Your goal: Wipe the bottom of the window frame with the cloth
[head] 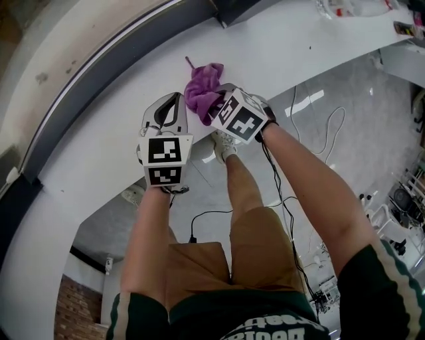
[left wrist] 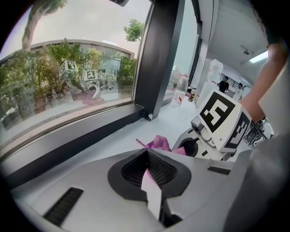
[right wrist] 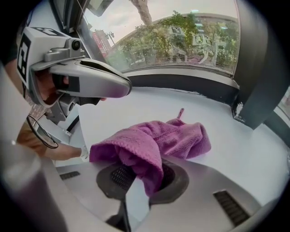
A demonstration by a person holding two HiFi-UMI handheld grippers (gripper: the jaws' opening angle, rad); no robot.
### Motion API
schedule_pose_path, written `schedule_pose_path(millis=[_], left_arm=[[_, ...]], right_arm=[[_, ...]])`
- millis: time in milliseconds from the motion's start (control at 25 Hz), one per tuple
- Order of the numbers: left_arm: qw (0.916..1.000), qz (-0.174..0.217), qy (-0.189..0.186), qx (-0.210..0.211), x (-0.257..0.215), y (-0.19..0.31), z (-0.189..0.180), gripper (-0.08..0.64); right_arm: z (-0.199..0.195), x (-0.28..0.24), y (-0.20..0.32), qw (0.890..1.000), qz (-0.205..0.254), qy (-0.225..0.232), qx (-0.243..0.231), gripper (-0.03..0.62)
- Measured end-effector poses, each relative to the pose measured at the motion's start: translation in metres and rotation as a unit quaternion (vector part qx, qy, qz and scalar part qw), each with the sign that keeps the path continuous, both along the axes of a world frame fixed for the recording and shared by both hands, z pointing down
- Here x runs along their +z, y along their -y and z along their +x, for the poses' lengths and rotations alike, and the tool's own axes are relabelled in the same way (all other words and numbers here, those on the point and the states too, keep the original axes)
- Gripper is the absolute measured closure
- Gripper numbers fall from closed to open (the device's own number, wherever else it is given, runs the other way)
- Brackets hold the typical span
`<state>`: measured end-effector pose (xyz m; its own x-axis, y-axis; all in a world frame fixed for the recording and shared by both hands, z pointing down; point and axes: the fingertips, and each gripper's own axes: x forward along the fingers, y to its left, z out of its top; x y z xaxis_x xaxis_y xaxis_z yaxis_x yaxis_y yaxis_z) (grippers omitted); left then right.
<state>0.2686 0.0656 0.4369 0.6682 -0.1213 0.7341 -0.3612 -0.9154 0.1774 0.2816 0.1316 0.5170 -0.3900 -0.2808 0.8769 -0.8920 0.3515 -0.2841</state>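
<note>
A purple cloth (head: 203, 87) lies bunched on the white sill (head: 99, 146), and my right gripper (head: 214, 103) is shut on its near edge. In the right gripper view the cloth (right wrist: 156, 138) drapes over the jaws and spreads onto the sill ahead. My left gripper (head: 171, 99) hovers just left of the cloth, shut with nothing in it; in its own view the cloth (left wrist: 159, 143) peeks out beyond the jaws. The dark bottom rail of the window frame (head: 113, 63) runs along the sill's far side, a short way beyond both grippers.
A dark vertical mullion (left wrist: 158, 59) meets the rail to the right, with a bottle (left wrist: 180, 93) on the sill past it. More small items (head: 352, 8) sit at the far end. The sill's curved front edge drops to a floor with cables (head: 319, 133).
</note>
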Motion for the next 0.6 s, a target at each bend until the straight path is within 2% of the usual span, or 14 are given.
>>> schedule_pose_path(millis=[200, 400, 600], left_arm=[[1.0, -0.002, -0.001, 0.006, 0.0, -0.011, 0.017, 0.551], [0.9999, -0.003, 0.001, 0.013, 0.003, -0.02, 0.03, 0.551], [0.9997, -0.005, -0.001, 0.023, 0.003, -0.03, 0.048, 0.551]], right_arm=[[0.021, 0.0, -0.008, 1.0, -0.002, -0.004, 0.009, 0.517], [0.04, 0.002, -0.014, 1.0, 0.002, -0.024, -0.003, 0.517], [0.066, 0.003, -0.025, 0.999, 0.001, -0.034, 0.016, 0.517]])
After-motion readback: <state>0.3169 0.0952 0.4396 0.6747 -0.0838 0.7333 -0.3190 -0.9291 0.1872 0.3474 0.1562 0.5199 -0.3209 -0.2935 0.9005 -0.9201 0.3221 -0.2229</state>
